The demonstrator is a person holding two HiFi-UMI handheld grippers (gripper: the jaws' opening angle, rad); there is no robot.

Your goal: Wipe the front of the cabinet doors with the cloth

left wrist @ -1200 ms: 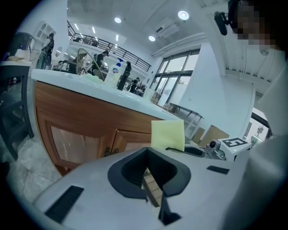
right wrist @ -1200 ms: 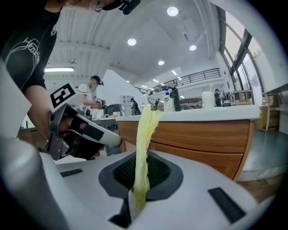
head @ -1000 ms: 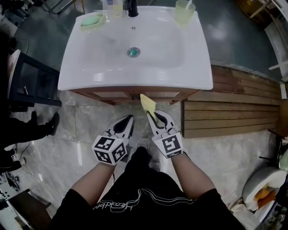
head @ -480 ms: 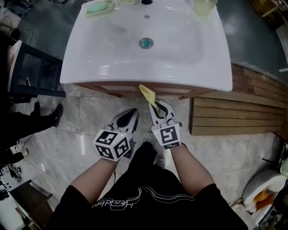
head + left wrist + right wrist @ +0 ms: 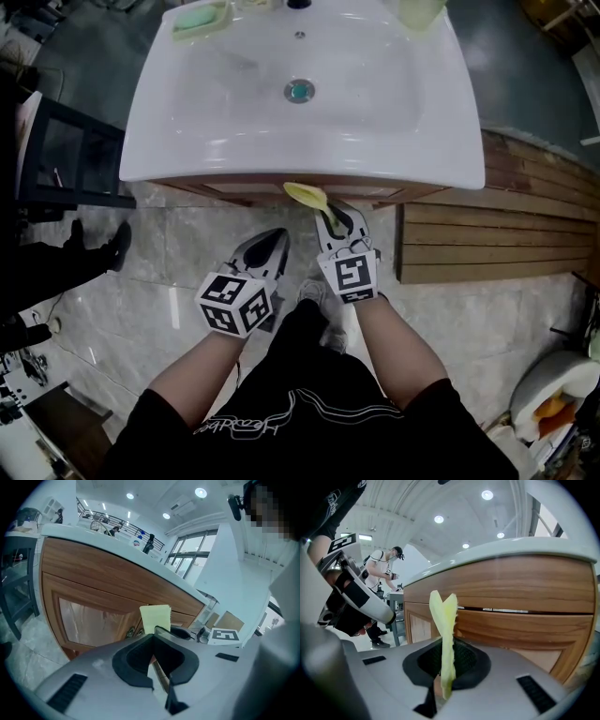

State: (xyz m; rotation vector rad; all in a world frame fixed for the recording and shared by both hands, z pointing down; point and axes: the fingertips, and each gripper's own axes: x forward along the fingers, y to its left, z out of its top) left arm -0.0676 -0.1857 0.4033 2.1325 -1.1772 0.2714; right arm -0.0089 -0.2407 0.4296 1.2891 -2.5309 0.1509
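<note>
The wooden cabinet (image 5: pixel 244 190) stands under a white basin (image 5: pixel 187 141); its doors (image 5: pixel 89 620) with glazed panels show in the left gripper view. My right gripper (image 5: pixel 328 208) is shut on a folded yellow cloth (image 5: pixel 307 195), whose top reaches the cabinet front just below the basin's edge. In the right gripper view the cloth (image 5: pixel 444 616) stands upright out of the right gripper (image 5: pixel 446 644), close to the wood panels (image 5: pixel 520 625). My left gripper (image 5: pixel 278 234) hangs a little lower and to the left, shut on nothing. From the left gripper (image 5: pixel 153 632) I see the cloth (image 5: pixel 155 618) against the cabinet.
A green soap dish (image 5: pixel 199 17) and a pale green cup (image 5: pixel 419 9) sit on the basin's back rim. A slatted wooden platform (image 5: pixel 497 244) lies on the floor at the right, and a dark frame (image 5: pixel 66 159) stands at the left. A person (image 5: pixel 384 569) stands behind.
My right gripper has moved forward with the cloth, so the cloth's top now sits under the basin's edge at the cabinet front. The left gripper has hardly moved.
</note>
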